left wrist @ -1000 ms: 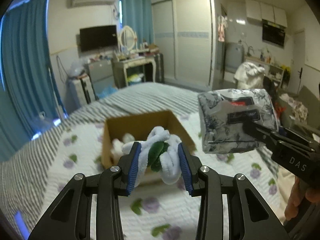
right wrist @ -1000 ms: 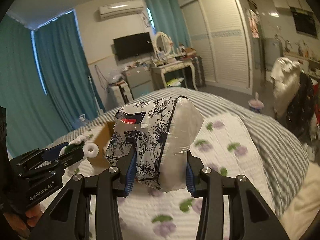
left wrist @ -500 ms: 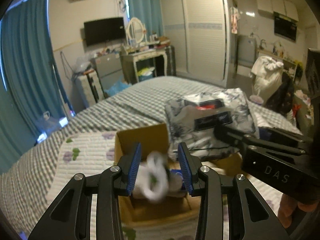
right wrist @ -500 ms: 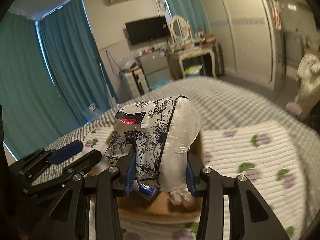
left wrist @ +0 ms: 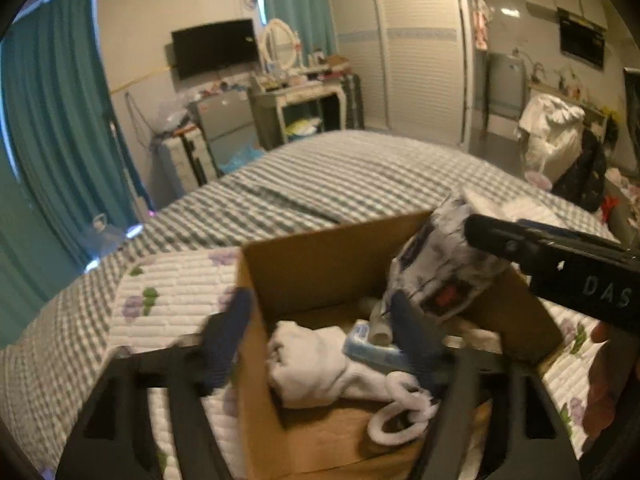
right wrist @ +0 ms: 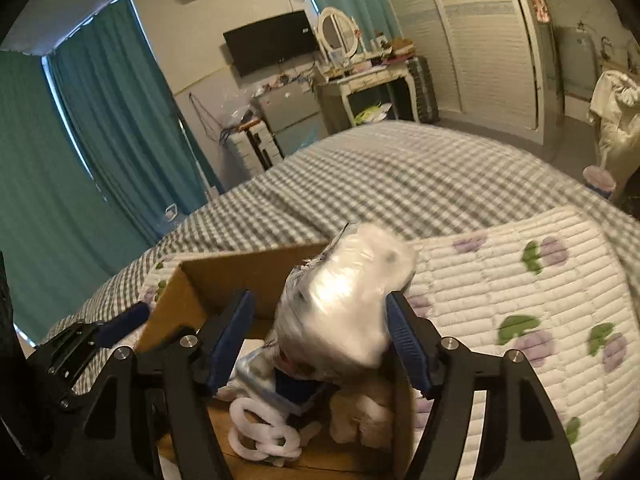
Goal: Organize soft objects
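A brown cardboard box [left wrist: 320, 256] sits on the bed and also shows in the right wrist view [right wrist: 200, 276]. It holds a white sock [left wrist: 308, 360], a white looped plush [left wrist: 400, 412] [right wrist: 260, 436], a blue pack [left wrist: 372, 348] and a beige plush [right wrist: 360, 412]. My left gripper [left wrist: 320, 340] is open and empty over the box's near left wall. My right gripper [right wrist: 320, 332] is open. The floral tissue pack [right wrist: 352, 300] is blurred between its spread fingers, dropping into the box; in the left wrist view the pack [left wrist: 440, 276] is at the box's right side.
The box stands on a white quilted pad with purple flowers [right wrist: 520, 280] over a checked bedspread [left wrist: 340, 176]. Teal curtains [left wrist: 52, 120], a dresser with mirror [left wrist: 296, 92] and a wardrobe [left wrist: 416, 52] stand beyond the bed.
My left gripper opened and the white looped plush fell into the box. My right gripper carried the tissue pack over the box, tilted down and opened, and the pack is falling in.
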The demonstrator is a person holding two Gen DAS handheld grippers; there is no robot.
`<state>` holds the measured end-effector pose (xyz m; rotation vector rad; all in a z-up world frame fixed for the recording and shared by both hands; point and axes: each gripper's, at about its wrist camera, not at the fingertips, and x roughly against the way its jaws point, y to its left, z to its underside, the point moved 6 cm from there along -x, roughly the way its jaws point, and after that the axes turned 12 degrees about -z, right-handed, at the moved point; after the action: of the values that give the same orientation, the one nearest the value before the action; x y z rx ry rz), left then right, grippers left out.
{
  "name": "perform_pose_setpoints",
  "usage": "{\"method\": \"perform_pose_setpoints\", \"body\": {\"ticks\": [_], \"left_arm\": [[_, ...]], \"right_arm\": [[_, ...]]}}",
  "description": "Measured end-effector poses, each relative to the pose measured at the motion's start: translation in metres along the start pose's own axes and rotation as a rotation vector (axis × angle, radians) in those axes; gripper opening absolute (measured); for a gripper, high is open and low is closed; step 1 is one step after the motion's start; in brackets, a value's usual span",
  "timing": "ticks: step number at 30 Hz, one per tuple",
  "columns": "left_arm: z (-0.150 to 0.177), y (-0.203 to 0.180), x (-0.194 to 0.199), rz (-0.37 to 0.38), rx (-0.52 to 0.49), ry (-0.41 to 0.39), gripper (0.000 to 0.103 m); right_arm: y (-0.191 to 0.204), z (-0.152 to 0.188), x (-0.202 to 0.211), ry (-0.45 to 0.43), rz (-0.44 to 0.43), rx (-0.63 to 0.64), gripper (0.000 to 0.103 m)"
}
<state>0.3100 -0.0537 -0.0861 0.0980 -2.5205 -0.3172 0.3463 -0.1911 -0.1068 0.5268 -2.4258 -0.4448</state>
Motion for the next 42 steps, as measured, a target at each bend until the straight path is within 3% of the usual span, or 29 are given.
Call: {"method": "perform_pose_setpoints", "body": {"ticks": [6,13,17,20,23,29,34,42], "left_arm": [[-0.027,0.021,0.069,-0.031,0.031,-0.072,0.076],[-0.063,0.048,0.196,-0.056,0.058,-0.246,0.084],[-0.071,0.062,0.268,-0.077,0.076,-0.348,0.085],[-0.068,0.07,0.308,-0.077,0.099,-0.408,0.098],[-0.057,0.076,0.337,-0.071,0.121,-0.451,0.099],[-0.025,0.084,0.341,-0.091,0.161,-0.472,0.099],[0.008,0.075,0.306,-0.135,0.176,-0.463,0.099],[0.062,0.052,0.225,-0.13,0.159,-0.327,0.099]], "right_arm": [[0.038,-0.033,0.082,-0.099,0.007,0.056,0.073],[0.103,-0.062,0.207,-0.211,0.014,0.156,0.08],[0.137,-0.065,0.279,-0.295,0.021,0.223,0.09],[0.162,-0.058,0.326,-0.357,0.026,0.292,0.096],[0.182,-0.043,0.355,-0.4,0.033,0.353,0.103],[0.182,-0.007,0.363,-0.454,-0.007,0.373,0.103],[0.155,0.032,0.314,-0.416,0.039,0.383,0.103],[0.098,0.084,0.219,-0.265,0.113,0.352,0.103]]}}
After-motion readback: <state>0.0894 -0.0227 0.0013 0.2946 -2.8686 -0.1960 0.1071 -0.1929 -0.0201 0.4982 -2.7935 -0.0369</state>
